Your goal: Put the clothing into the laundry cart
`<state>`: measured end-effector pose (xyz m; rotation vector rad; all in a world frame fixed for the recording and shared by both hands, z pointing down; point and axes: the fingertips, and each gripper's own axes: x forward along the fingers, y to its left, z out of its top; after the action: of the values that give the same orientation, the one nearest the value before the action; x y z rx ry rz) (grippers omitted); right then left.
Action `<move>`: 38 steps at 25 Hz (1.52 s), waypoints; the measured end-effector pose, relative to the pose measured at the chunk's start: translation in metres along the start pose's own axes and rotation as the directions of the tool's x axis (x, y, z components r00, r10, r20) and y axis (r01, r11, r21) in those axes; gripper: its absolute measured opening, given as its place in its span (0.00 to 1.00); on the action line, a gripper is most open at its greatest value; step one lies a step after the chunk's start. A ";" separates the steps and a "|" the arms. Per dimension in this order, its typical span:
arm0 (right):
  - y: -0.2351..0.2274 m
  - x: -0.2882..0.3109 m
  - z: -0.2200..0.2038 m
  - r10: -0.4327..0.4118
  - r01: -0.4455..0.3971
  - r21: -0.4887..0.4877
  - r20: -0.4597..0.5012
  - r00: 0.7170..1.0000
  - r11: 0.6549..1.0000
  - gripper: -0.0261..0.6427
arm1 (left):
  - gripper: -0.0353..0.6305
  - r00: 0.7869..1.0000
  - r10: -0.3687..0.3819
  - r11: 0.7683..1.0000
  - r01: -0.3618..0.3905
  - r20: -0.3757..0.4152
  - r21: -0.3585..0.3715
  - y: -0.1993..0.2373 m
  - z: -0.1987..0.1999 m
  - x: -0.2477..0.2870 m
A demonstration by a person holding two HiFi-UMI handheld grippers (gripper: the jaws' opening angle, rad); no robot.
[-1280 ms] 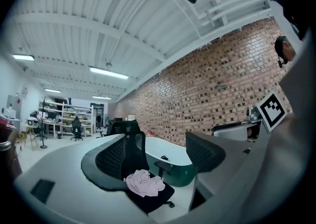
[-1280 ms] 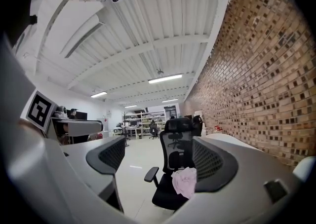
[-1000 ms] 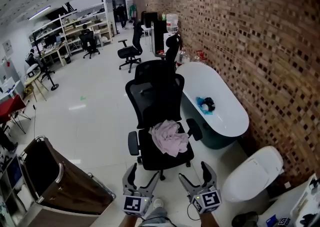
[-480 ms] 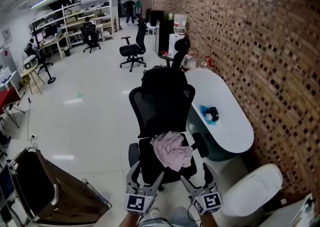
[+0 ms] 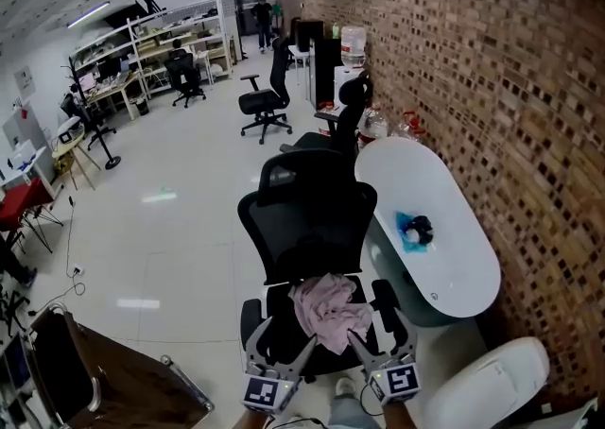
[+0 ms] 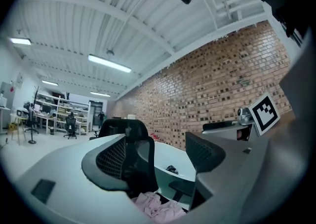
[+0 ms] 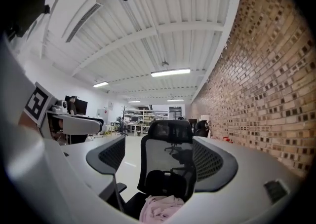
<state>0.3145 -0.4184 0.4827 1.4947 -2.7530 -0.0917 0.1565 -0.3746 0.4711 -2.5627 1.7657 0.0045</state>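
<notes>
A crumpled pink garment [image 5: 328, 309] lies on the seat of a black mesh office chair [image 5: 310, 224]. Both grippers are held level just in front of the seat. My left gripper [image 5: 280, 347] is open and empty at the seat's left front. My right gripper [image 5: 382, 340] is open and empty at the seat's right front, beside the garment. In the left gripper view the garment [image 6: 158, 207] shows low between the jaws of the left gripper [image 6: 158, 164]. The right gripper [image 7: 160, 161] frames the garment [image 7: 160, 209] in the same way. The brown laundry cart [image 5: 104, 385] stands at the lower left, partly cut off.
A white oval table [image 5: 454, 271] stands right of the chair along the brick wall, with a small blue and black item [image 5: 414, 229] on it. A white rounded object [image 5: 487, 380] sits at the lower right. More office chairs [image 5: 267, 101] and shelves stand farther back.
Both grippers have moved forward to the chair, so the seat and garment now lie right at the jaws. The cart has slid toward the lower left corner of the head view.
</notes>
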 end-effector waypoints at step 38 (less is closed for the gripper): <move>-0.043 0.157 -0.265 0.272 -0.243 0.122 -0.475 0.837 0.962 0.71 | 0.60 0.972 -0.037 0.994 0.013 -0.231 -0.104 0.091 -0.159 0.181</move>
<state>0.2741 -0.5856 0.7421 0.9599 -2.5103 0.3253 0.1340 -0.5797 0.6245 -2.7577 1.8522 -0.2213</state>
